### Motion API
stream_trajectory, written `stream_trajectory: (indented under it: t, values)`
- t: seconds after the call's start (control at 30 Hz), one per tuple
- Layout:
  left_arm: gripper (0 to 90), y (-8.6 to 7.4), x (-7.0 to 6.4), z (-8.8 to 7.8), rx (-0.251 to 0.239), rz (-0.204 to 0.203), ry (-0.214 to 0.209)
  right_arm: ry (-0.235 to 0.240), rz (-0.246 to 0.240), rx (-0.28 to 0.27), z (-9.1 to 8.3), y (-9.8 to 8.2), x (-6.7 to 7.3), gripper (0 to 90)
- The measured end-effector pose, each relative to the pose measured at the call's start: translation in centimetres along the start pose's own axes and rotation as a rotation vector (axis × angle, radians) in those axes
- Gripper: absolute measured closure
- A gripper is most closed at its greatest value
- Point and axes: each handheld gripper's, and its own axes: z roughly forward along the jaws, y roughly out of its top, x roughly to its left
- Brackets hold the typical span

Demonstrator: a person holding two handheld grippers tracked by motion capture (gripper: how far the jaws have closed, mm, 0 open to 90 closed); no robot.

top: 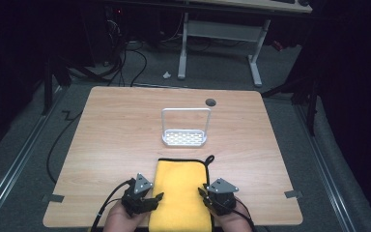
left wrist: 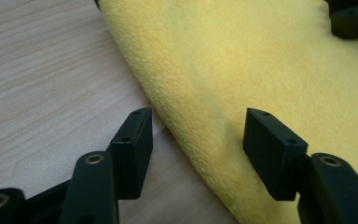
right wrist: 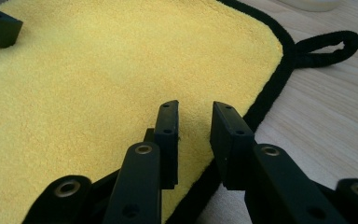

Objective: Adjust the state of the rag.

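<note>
The fluffy yellow microfibre towel with black piping (top: 181, 193) lay just nearer than the white wire rack (top: 184, 128). It looked soft and floppy (pinch the edges). Left tongs (left wrist: 198, 133) gaped astride its edge; right tongs (right wrist: 195, 135) hung narrowly parted, gripping nothing.

Left gripper (left wrist: 196, 135): two black jaws set wide apart, straddling the curved edge of a fluffy yellow cloth (left wrist: 242, 60). Light wood-grain tabletop (left wrist: 42, 79) beneath. Other black gripper (left wrist: 354, 18) at upper right corner, on cloth.

- Towel (top: 181, 193) lies on the tabletop (top: 111, 135) at its near edge.
- Rack (top: 185, 128) stands behind the towel.
- Tongs flank the towel: left tongs (top: 155, 199), right tongs (top: 204, 194).
</note>
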Motion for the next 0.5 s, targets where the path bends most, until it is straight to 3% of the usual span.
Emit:
stream_trajectory:
  t: [0.1, 0.17, 0.23, 0.3, 0.37, 0.5]
  values:
    - [41.3, 0.9, 1.5, 0.7, -0.044, -0.066, -0.014, 0.001, 0.001, -0.005, 0.0, 0.0, 0.0, 72.1]
    - [36.8, 2.1, 2.9, 1.5, -0.058, -0.145, -0.045, 0.009, 0.008, -0.008, 0.0, 0.0, -0.1, 71.0]
    - [34.6, 3.3, 3.9, 2.3, -0.069, -0.176, -0.053, 0.004, 0.013, -0.025, -0.1, 0.0, -0.2, 70.0]
    - [35.7, 4.1, 4.5, 3.1, -0.06, -0.186, -0.027, -0.015, 0.018, -0.048, -0.3, 0.2, -0.3, 68.4]
    - [35.7, 4.4, 5.1, 4.0, -0.044, -0.226, -0.065, -0.025, 0.041, -0.058, -0.4, 0.2, -0.7, 67.1]
    - [42.1, 4.4, 4.8, 4.3, -0.058, -0.199, -0.058, -0.047, 0.063, -0.059, 0.1, 1.0, -1.7, 61.8]
